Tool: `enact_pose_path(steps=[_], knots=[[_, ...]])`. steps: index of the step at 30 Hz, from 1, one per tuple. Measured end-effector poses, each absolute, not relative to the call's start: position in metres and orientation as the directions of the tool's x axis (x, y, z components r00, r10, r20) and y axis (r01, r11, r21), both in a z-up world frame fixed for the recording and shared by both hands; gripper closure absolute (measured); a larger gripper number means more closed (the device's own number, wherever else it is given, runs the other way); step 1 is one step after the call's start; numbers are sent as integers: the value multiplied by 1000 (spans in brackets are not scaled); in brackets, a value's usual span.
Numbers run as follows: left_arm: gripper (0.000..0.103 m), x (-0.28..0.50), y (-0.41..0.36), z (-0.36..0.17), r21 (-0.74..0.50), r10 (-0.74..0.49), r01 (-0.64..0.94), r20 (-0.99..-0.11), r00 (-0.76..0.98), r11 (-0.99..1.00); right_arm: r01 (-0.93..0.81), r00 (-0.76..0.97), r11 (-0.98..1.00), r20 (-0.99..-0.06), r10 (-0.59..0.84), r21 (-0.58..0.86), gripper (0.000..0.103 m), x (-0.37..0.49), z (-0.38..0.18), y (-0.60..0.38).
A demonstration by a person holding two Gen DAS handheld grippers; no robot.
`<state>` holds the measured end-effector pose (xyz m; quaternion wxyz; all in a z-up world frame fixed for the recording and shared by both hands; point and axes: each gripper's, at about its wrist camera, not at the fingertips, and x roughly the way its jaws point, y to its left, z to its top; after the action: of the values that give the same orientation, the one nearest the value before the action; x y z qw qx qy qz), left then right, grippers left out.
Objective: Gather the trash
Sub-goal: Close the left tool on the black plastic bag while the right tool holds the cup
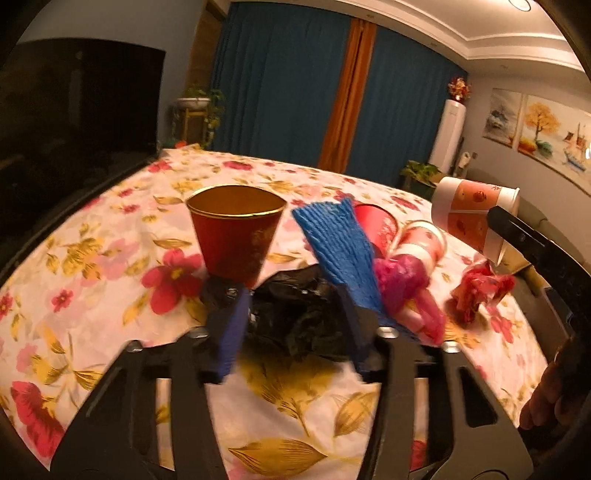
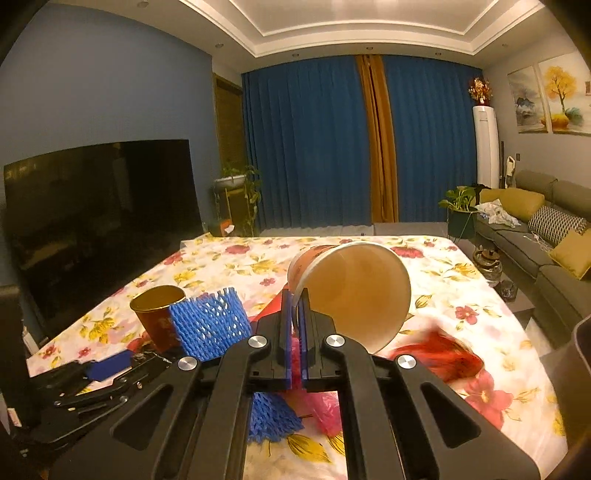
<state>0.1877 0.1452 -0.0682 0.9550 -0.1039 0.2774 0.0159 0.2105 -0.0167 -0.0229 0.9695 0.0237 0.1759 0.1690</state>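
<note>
We look down a living room toward a far wall hung with blue curtains (image 2: 314,147), split by one amber drape (image 2: 380,140). A blue-grey wall (image 2: 103,81) on the left backs a large dark television (image 2: 99,218). Beside it we note a potted plant on a stand (image 2: 236,184). On the right stand a white tower air conditioner (image 2: 485,147) (a red-and-gold ornament sits on top), framed paintings (image 2: 550,96) and a grey sofa (image 2: 535,236) with mustard cushions (image 2: 517,201). A recessed white ceiling (image 2: 369,22) carries small downlights. A floral cloth (image 2: 461,291) covers the table in the foreground.
</note>
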Motion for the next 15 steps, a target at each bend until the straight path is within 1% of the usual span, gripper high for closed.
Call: enact_pose_path(steps=[1,2,4,5,9,15], knots=[[78,186,144,-68,-191,-35,-80,-533,845,978,-320,882,941,-330,337,105,99,209,-22,-19],[83,186,143,-68,-189,-41,-72,-533,845,979,-323,882,940,-327,340,106,99,206,-20,-21],[99,184,140,-68,-188,-46,-65,-532,846,980,-326,882,940,-323,342,104,99,201,-20,-24],[101,182,138,-67,-189,-49,-61,-529,847,980,-328,883,939,-321,343,101,99,198,-19,-27],[102,166,133,-56,-179,-38,-57,-485,874,982,-329,887,939,-311,343,97,99,187,-15,-35],[102,142,135,-26,-175,-19,-58,-412,911,983,-321,903,942,-269,336,100,99,169,-1,-55]])
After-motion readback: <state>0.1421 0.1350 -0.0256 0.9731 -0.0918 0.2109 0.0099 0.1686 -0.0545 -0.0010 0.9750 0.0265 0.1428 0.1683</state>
